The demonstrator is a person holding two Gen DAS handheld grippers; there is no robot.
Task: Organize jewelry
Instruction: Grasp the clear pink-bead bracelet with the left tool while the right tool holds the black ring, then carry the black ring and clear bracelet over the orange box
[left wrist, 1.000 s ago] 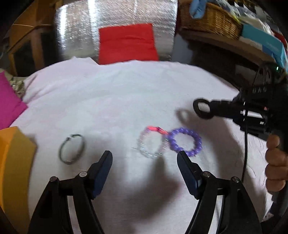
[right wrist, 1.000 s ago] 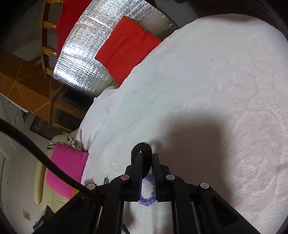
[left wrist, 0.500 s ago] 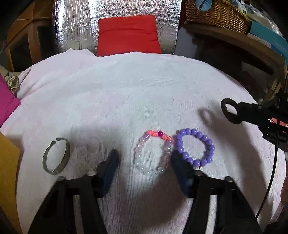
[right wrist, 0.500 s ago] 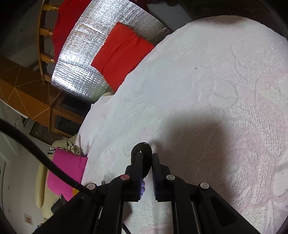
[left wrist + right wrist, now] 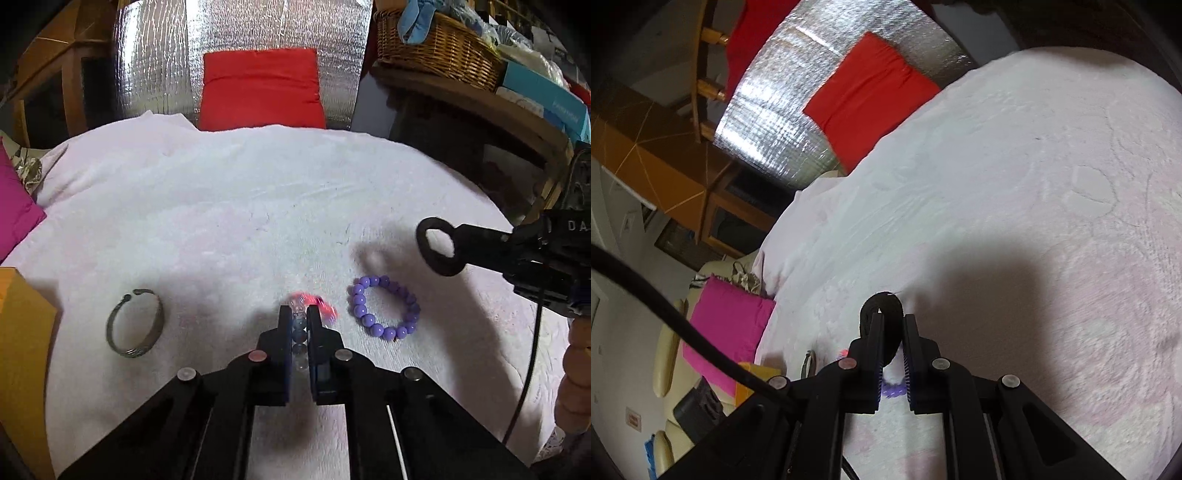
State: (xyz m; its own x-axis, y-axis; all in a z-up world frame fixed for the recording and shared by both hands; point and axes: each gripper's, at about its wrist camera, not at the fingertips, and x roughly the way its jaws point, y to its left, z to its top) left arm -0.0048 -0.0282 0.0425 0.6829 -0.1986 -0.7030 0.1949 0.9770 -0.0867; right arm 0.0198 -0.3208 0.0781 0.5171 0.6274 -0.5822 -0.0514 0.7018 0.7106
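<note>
Three bracelets lie on the white towel (image 5: pixel 229 206), and a fourth, a black ring bangle (image 5: pixel 439 246), is carried above it. Pale pink-and-clear beaded bracelet (image 5: pixel 300 330): a second ago it lay as an open loop between the wide-spread jaws of the left gripper (image 5: pixel 299 325); the jaws have just been closing and now stand pinched on its beads, the loop squeezed flat between the pads with its red-and-pink section (image 5: pixel 317 301) poking out past the tips. Whether it has left the cloth cannot be told. Judged from this, the grasp is made and the piece is ready to be lifted and sorted.

Purple beaded bracelet (image 5: pixel 384 313): flat on the towel just beside the held loop on the right, apart from it; a drag across the cloth could catch it. Grey metal cuff (image 5: pixel 135 324): well apart to the left, near an orange box (image 5: pixel 22 354) at the towel's edge.

Right gripper (image 5: pixel 893 325): clenched on the black ring bangle (image 5: pixel 882 314), held above the towel beyond the purple beads, as it was a second ago; a person's hand (image 5: pixel 576 373) grips its handle.

Surroundings: red cushion (image 5: pixel 260 88) against silver foil backing (image 5: pixel 159 66), wicker basket (image 5: pixel 436 44) on a shelf, magenta cushion (image 5: pixel 14 206) at left. No tray or jewelry box is in view.
</note>
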